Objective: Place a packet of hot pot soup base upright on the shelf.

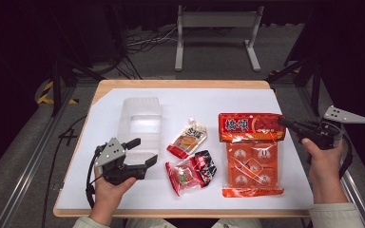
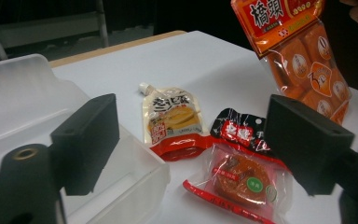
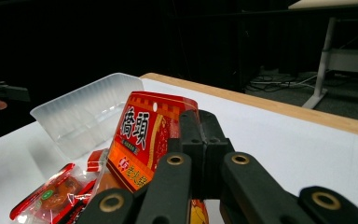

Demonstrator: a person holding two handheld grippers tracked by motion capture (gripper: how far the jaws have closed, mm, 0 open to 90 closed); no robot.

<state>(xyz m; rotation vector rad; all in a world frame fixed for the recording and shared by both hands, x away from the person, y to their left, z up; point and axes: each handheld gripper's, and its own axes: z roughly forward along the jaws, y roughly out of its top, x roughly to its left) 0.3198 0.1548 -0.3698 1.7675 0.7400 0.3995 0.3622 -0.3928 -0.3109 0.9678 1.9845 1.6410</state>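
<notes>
Our right claw lifts an orange snack pack by its top edge while our left claw waits, released, by a clear box.

On the white table (image 1: 266,99), our right claw (image 1: 282,121) is clenched on the header of the orange pack (image 1: 252,156) — in the left gripper view the pack hangs tilted above the table, well apart from the other snacks. Our left claw (image 1: 140,152) stands wide with nothing between its jaws, just beside the clear box (image 1: 140,118). Between box and pack lie a spouted pouch (image 1: 187,137) and, nearer us, a red-edged packet (image 1: 190,172) — both flat on the table.
</notes>
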